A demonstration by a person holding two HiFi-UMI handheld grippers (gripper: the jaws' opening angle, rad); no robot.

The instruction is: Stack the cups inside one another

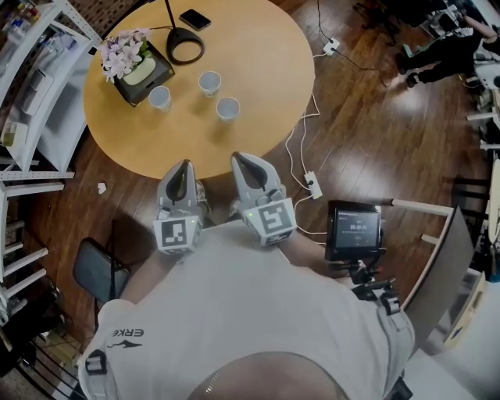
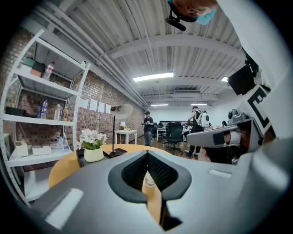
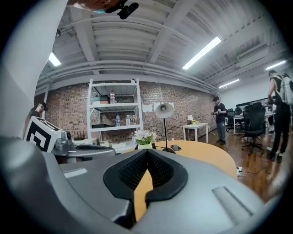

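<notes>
Both tools are closed and empty. The left tool (image 1: 184,166) and right tool (image 1: 244,158) sit side by side, tips just over the near edge of the round counter (image 1: 258,62), jaws pressed together. Three cups (image 1: 209,83) stand upright and apart in a loose triangle mid-counter, well ahead of the tools — none nested. Beyond them are flowers (image 1: 125,53), a lamp base (image 1: 186,45) and a phone (image 1: 194,19).

White T-shirt (image 1: 258,297), grey left gripper (image 1: 185,165) and right gripper (image 1: 241,158).
Dark lettering on the sleeve (image 1: 125,332) at lower left; a black-and-white square-marker cube (image 1: 176,233) caps each gripper's back end.
</notes>
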